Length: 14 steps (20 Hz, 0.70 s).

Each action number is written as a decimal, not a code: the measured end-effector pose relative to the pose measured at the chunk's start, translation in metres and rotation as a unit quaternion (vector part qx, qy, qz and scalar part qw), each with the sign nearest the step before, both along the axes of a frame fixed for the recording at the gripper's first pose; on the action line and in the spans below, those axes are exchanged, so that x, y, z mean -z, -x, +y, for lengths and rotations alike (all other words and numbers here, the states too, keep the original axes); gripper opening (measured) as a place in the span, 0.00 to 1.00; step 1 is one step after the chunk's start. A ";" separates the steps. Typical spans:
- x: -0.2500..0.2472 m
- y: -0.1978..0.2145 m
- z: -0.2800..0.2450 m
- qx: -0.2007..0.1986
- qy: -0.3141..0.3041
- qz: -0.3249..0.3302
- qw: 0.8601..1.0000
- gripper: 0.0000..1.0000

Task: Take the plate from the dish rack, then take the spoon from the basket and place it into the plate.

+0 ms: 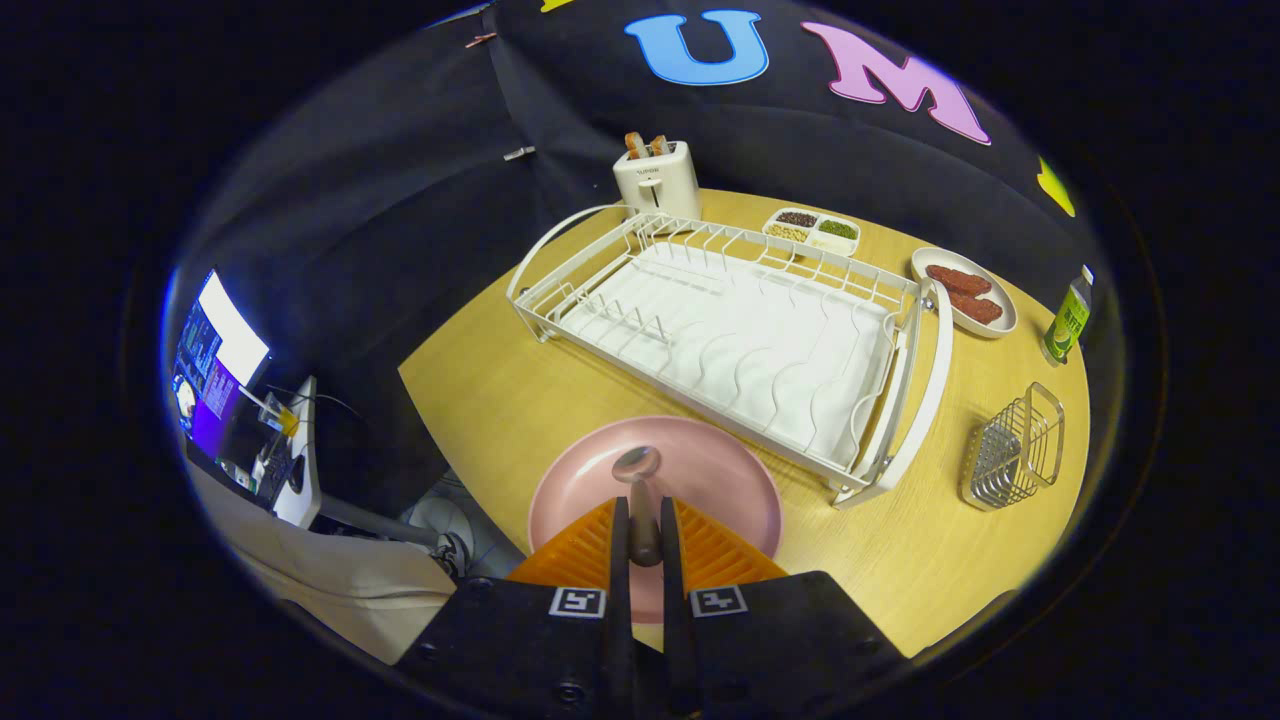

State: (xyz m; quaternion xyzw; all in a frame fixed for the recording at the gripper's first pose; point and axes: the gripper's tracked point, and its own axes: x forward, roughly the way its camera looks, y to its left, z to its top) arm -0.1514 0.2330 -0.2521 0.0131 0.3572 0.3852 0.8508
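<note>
Two jaws of the gripper are closed on the handle of the spoon, whose bowl pokes out ahead of them at 12 o'clock, over the pink plate. That plate lies flat on the wooden surface, just in front of the dish rack; the wire basket stands off at 2 o'clock. Metal, stiff, light and likely slippery, the spoon could pivot; holding mid-handle seems sound. Lowering gently should spare the breakable plate.
</note>
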 end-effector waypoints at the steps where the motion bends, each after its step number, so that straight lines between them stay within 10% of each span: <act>1: 0.007 -0.003 -0.004 -0.001 0.016 -0.003 1.000 0.16; 8: 0.024 -0.012 -0.020 0.017 0.047 -0.002 0.999 0.40; 14: 0.013 -0.010 -0.021 0.019 0.030 -0.010 0.999 0.87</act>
